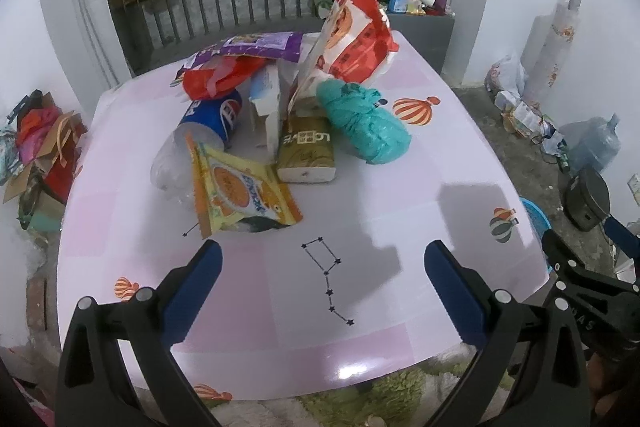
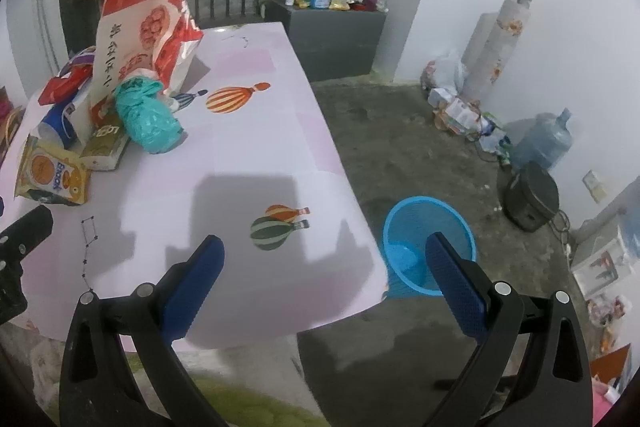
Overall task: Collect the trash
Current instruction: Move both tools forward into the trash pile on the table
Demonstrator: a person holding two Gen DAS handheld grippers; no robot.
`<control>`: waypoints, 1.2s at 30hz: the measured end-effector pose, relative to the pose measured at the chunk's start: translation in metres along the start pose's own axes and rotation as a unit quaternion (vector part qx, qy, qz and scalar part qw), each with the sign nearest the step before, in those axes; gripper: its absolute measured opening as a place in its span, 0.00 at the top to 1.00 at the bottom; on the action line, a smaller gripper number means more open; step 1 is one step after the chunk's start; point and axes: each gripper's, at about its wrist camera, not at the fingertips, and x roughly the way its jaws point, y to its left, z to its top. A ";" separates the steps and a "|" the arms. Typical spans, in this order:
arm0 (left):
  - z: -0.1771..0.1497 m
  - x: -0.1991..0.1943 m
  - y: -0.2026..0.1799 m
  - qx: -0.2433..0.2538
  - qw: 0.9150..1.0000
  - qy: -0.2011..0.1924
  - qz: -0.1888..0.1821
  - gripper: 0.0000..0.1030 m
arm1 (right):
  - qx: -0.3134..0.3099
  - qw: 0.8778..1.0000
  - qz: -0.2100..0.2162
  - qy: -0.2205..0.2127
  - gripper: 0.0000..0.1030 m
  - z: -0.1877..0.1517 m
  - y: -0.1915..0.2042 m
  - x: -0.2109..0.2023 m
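Observation:
A pile of trash lies on the pink table (image 1: 280,307): a yellow snack bag (image 1: 240,193), a Pepsi bottle (image 1: 212,123), a tissue pack (image 1: 306,155), a teal bag (image 1: 364,123), a red-and-white bag (image 1: 356,39), a red plastic bag (image 1: 220,77) and a purple packet (image 1: 260,45). My left gripper (image 1: 322,255) is open and empty above the table's near part, short of the snack bag. My right gripper (image 2: 324,251) is open and empty over the table's right edge (image 2: 352,195). A blue mesh bin (image 2: 428,243) stands on the floor beside the table.
The right gripper's body shows at the right edge of the left wrist view (image 1: 592,291). A black round device (image 2: 530,195), a water jug (image 2: 544,139) and bags (image 2: 460,103) lie on the floor along the right wall. A grey cabinet (image 2: 332,35) stands behind the table.

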 end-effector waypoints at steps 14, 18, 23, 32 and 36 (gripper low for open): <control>0.004 0.000 -0.002 0.000 1.000 -0.002 -0.002 0.04 | -0.001 1.000 -0.001 -0.002 0.07 0.002 -0.003 -0.002; 0.004 -0.001 -0.002 -0.001 1.000 -0.002 -0.002 0.04 | -0.002 1.000 -0.001 -0.001 0.07 0.003 0.000 -0.002; 0.007 0.000 0.000 -0.004 1.000 -0.001 0.000 0.04 | -0.004 1.000 -0.002 -0.001 0.07 0.003 0.002 -0.003; 0.005 0.002 0.006 -0.012 1.000 0.001 0.001 0.04 | -0.007 1.000 -0.003 -0.002 0.07 0.004 0.005 -0.003; 0.004 0.003 0.010 -0.018 1.000 0.001 0.002 0.04 | -0.013 1.000 0.006 -0.002 0.07 0.005 0.009 -0.002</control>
